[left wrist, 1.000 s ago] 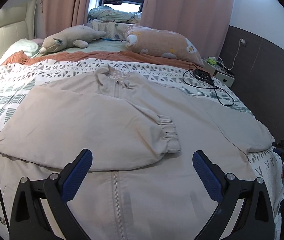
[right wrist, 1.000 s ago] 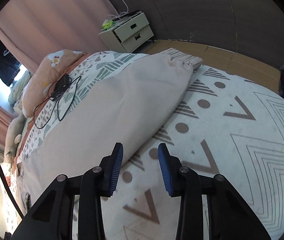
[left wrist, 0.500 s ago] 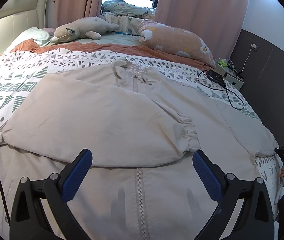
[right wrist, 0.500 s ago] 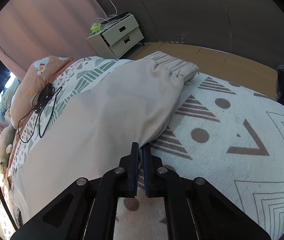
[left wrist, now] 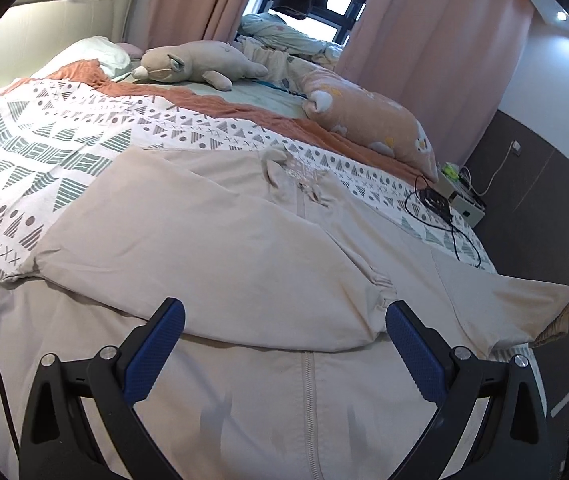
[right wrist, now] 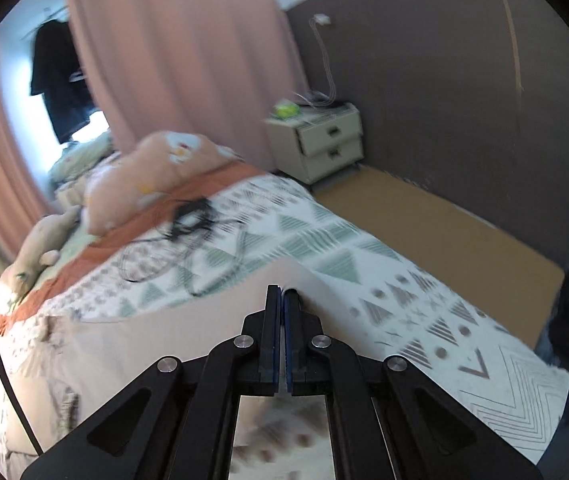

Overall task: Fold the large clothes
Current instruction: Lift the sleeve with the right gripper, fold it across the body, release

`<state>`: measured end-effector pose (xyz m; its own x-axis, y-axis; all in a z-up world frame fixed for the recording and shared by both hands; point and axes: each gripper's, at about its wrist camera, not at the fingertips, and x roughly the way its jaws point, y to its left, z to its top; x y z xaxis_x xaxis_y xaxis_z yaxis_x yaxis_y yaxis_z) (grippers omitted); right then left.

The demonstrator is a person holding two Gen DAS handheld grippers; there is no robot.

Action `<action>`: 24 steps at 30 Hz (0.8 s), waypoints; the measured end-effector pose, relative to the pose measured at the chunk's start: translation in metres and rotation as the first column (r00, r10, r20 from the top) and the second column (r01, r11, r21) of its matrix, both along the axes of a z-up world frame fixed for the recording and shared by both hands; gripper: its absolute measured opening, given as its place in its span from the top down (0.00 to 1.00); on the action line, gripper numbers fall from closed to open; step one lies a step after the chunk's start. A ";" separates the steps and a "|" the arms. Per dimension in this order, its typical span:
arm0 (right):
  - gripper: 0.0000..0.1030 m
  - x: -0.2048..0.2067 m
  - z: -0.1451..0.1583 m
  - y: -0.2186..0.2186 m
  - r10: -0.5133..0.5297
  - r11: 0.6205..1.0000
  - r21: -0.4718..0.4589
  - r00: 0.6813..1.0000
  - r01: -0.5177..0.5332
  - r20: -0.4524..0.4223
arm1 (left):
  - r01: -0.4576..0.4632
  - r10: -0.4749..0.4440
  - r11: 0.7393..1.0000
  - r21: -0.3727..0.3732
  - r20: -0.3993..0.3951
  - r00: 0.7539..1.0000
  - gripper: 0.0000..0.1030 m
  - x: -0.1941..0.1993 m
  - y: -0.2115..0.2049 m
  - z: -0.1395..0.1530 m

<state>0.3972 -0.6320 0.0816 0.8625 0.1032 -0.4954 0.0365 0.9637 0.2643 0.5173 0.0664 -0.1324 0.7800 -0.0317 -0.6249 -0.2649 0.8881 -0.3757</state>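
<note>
Bedspread (left wrist: 44,152) carries a soft, limp jacket (left wrist: 212,240); the right gripper (right wrist: 283,300) pinches its sleeve (left wrist: 516,304) edge at frame right, the left gripper (left wrist: 284,328) gapes empty.

No lettering, label, brand or number can be read in either view. The bedspread (left wrist: 84,152) carries only a pattern of triangles, dots and crosses. Beyond it, near the curtain, the peach pillow (left wrist: 368,128) bears small printed figures without words. On the beige jacket (left wrist: 220,240), spread across the bedspread, the pale mark just below the collar is too small to make out.
</note>
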 end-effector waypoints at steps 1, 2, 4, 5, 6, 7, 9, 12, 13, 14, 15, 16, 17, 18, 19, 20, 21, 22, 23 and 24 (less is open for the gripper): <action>1.00 -0.004 0.009 0.012 0.016 1.000 -0.005 1.000 -0.016 0.013 | -0.007 0.007 1.000 -0.005 0.007 1.000 0.00 -0.003 0.004 0.002; 1.00 -0.007 0.016 0.022 0.032 0.999 -0.008 0.999 -0.032 0.025 | -0.013 0.013 1.000 -0.008 0.015 1.000 0.00 -0.005 0.007 0.003; 1.00 -0.016 0.033 0.043 0.059 0.998 -0.016 0.997 -0.059 0.052 | -0.026 0.026 1.000 -0.004 0.019 0.999 0.00 -0.009 0.012 0.005; 1.00 -0.019 0.041 0.051 0.074 0.997 -0.015 0.995 -0.073 0.063 | -0.031 0.031 1.000 -0.005 0.022 0.999 0.00 -0.010 0.014 0.006; 1.00 -0.024 0.051 0.065 0.091 0.996 -0.018 0.993 -0.090 0.077 | -0.032 0.032 0.999 -0.009 0.023 0.999 0.00 -0.011 0.015 0.006; 1.00 -0.027 0.056 0.072 0.103 0.995 -0.021 0.991 -0.102 0.087 | -0.030 0.030 0.999 -0.013 0.022 0.999 0.00 -0.011 0.017 0.005; 1.00 -0.039 0.068 0.090 0.140 0.990 -0.028 0.984 -0.138 0.108 | -0.028 0.028 1.000 -0.012 0.019 0.999 0.00 -0.010 0.020 0.006; 1.00 -0.054 0.079 0.118 0.209 0.978 -0.040 0.969 -0.205 0.136 | -0.030 0.030 0.999 -0.032 0.014 0.999 0.00 -0.009 0.025 0.004; 1.00 -0.056 0.080 0.124 0.227 0.974 -0.042 0.964 -0.223 0.139 | -0.031 0.032 0.999 -0.040 0.015 0.999 0.00 -0.009 0.026 0.004; 1.00 -0.057 0.080 0.129 0.245 0.970 -0.043 0.959 -0.241 0.143 | -0.033 0.034 0.998 -0.044 0.016 0.999 0.00 -0.009 0.027 0.004; 1.00 -0.060 0.080 0.136 0.262 0.965 -0.043 0.954 -0.259 0.148 | -0.035 0.035 0.998 -0.047 0.016 0.999 0.00 -0.010 0.029 0.004; 1.00 -0.063 0.079 0.143 0.280 0.960 -0.042 0.948 -0.276 0.153 | -0.036 0.037 0.998 -0.049 0.016 0.999 0.00 -0.010 0.030 0.004; 1.00 -0.064 0.078 0.144 0.297 0.955 -0.034 0.943 -0.295 0.154 | -0.038 0.039 0.998 -0.053 0.018 0.999 0.00 -0.010 0.031 0.004; 1.00 -0.064 0.075 0.149 0.319 0.947 -0.019 0.936 -0.320 0.151 | -0.040 0.041 0.997 -0.058 0.019 0.999 0.00 -0.011 0.031 0.004; 1.00 -0.064 0.072 0.153 0.333 0.942 -0.008 0.931 -0.336 0.148 | -0.042 0.043 0.997 -0.063 0.019 0.999 0.00 -0.011 0.033 0.004; 1.00 -0.063 0.068 0.156 0.348 0.936 0.004 0.926 -0.352 0.145 | -0.045 0.047 0.997 -0.067 0.020 0.999 0.00 -0.013 0.035 0.004; 1.00 -0.061 0.064 0.159 0.360 0.931 0.017 0.922 -0.365 0.141 | -0.050 0.051 0.996 -0.070 0.019 0.998 0.00 -0.013 0.037 0.004; 1.00 -0.056 0.059 0.163 0.370 0.926 0.030 0.919 -0.377 0.137 | -0.055 0.056 0.996 -0.073 0.018 0.998 0.00 -0.014 0.039 0.003; 1.00 -0.052 0.055 0.167 0.381 0.921 0.041 0.915 -0.388 0.131 | -0.060 0.061 0.995 -0.077 0.019 0.998 0.00 -0.015 0.042 0.003; 1.00 -0.051 0.048 0.173 0.396 0.913 0.056 0.910 -0.405 0.125 | -0.066 0.067 0.994 -0.082 0.019 0.998 0.00 -0.016 0.045 0.003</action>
<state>0.3465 -0.4587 0.1296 0.7885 0.4858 -0.3773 -0.3813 0.8673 0.3200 0.5013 0.1112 -0.1292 0.7955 -0.0292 -0.6053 -0.3134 0.8351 -0.4521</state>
